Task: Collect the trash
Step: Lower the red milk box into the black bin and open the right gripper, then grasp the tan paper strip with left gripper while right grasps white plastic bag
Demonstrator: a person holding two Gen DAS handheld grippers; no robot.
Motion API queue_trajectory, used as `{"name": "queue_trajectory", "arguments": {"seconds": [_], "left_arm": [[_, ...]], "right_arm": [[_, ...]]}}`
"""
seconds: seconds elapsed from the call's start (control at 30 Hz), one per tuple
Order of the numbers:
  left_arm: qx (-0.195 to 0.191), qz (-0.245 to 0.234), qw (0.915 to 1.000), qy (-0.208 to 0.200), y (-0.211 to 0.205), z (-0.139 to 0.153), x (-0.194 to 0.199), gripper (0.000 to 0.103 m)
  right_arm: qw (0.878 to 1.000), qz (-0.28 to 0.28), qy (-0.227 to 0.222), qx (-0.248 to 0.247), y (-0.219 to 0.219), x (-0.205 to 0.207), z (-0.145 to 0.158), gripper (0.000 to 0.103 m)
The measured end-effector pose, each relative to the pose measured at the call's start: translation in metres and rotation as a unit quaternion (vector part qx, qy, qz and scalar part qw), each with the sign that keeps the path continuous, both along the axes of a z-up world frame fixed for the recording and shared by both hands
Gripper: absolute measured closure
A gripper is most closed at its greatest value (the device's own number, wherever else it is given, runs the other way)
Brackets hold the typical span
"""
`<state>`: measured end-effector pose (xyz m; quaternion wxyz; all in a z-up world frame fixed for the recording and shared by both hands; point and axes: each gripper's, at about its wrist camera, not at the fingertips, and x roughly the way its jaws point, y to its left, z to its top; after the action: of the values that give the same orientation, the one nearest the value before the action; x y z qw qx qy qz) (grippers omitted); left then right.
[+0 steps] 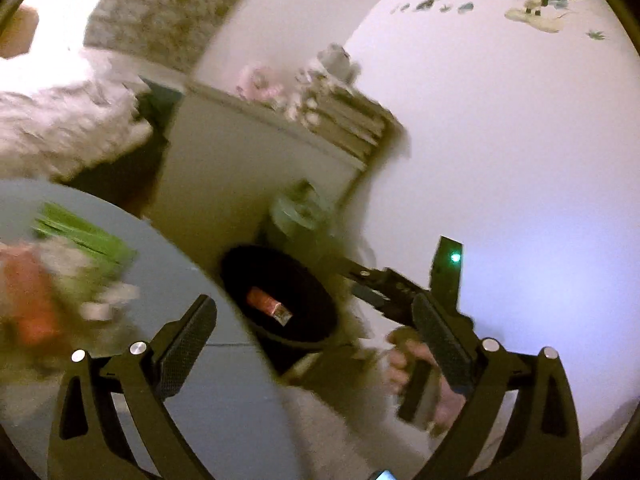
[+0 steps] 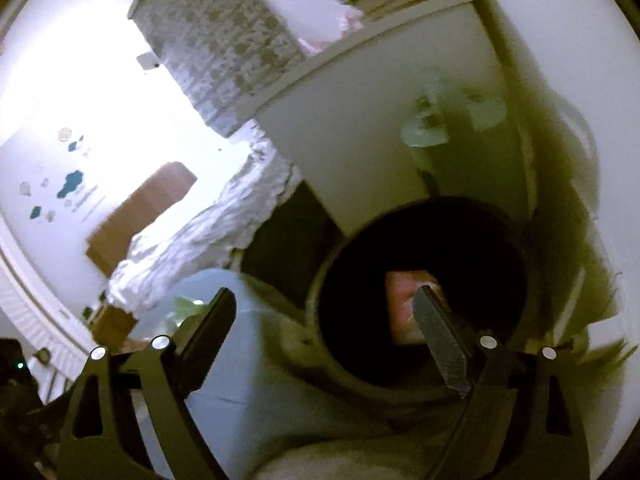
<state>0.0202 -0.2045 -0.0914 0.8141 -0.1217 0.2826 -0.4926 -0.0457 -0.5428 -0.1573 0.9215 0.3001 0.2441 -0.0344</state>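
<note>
Round black bin holds an orange carton, grey-blue table at its 9 o'clock, white cabinet behind. Left gripper and right gripper both wide, empty.

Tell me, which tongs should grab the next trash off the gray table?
Probably the left tongs: they are open and empty, with the blurry trash pile on the table close ahead. The right tongs face the black bin.
</note>
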Motion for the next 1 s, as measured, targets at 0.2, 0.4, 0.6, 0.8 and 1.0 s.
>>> {"name": "queue_trajectory", "arguments": {"seconds": [0.2,0.4,0.6,0.8,1.0], "left_arm": [[0.051,0.132,0.9899,-0.013,0.104,-0.005,0.018,0.005],[0.093,0.257,0.9618,0.022,0.196,-0.02,0.059,0.006],[0.166,0.244,0.9553,0.023,0.228,-0.044,0.074,0.006],[0.206,0.195,0.9588,0.002,0.237,-0.057,0.078,0.009],[0.22,0.163,0.9617,0.015,0.235,-0.072,0.092,0.043]], "right_arm": [[0.995,0.094,0.0,-0.029,0.083,0.012,0.046,0.014],[0.977,0.207,0.008,-0.049,0.179,0.047,0.086,0.014],[0.943,0.322,0.055,-0.064,0.278,0.089,0.085,0.015],[0.91,0.386,0.098,-0.114,0.361,0.153,0.088,0.015],[0.876,0.422,0.152,-0.177,0.45,0.221,0.065,0.009]]}}
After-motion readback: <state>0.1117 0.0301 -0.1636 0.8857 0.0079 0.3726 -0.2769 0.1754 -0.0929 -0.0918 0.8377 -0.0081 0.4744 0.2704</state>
